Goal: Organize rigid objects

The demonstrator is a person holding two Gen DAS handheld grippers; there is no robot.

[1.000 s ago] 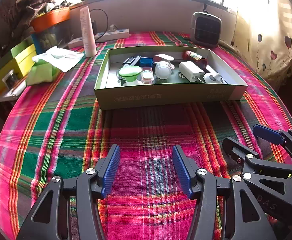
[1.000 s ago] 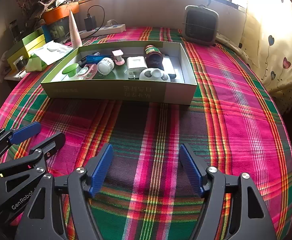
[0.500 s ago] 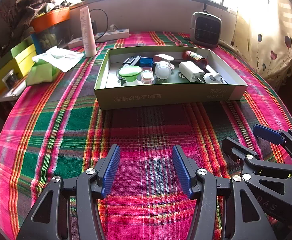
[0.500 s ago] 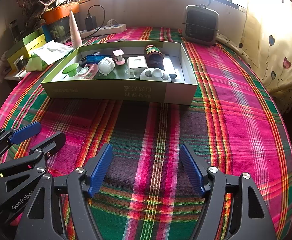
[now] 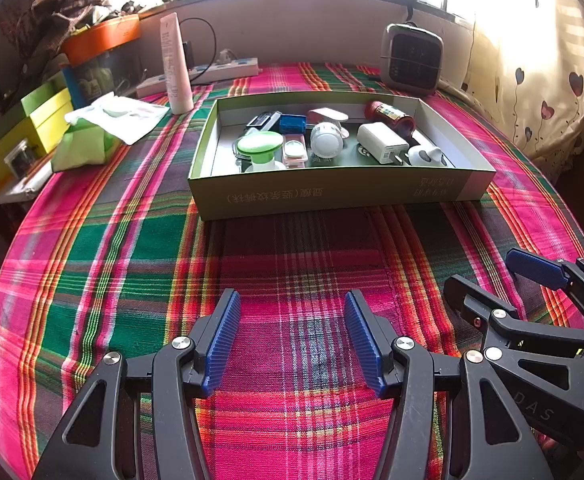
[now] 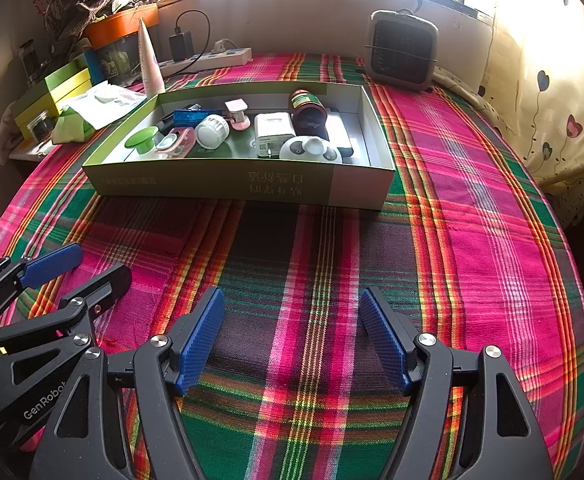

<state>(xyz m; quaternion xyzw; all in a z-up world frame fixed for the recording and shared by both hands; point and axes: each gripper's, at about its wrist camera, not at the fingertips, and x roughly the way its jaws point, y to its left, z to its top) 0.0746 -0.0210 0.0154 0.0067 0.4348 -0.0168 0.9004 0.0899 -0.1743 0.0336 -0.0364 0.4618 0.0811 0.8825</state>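
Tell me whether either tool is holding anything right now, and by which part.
Nothing is held. The left tool and right tool are both open over the plaid cloth, short of the box.

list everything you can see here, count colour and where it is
box: 1, green, centre of the plaid cloth
green-capped item: 1, green and white, box left end
white round jar: 1, white, box middle
charger block: 1, white, right of the jar
dark red bottle: 1, lying at box back right
blue case: 1, blue, box back
tube: 1, white, upright left of box
power strip: 1, white, by the wall
small heater: 1, grey, back right
tissue pack: 1, green, far left
left gripper: 1, black, blue pads, jaws open, empty
right gripper: 1, same, jaws open, empty
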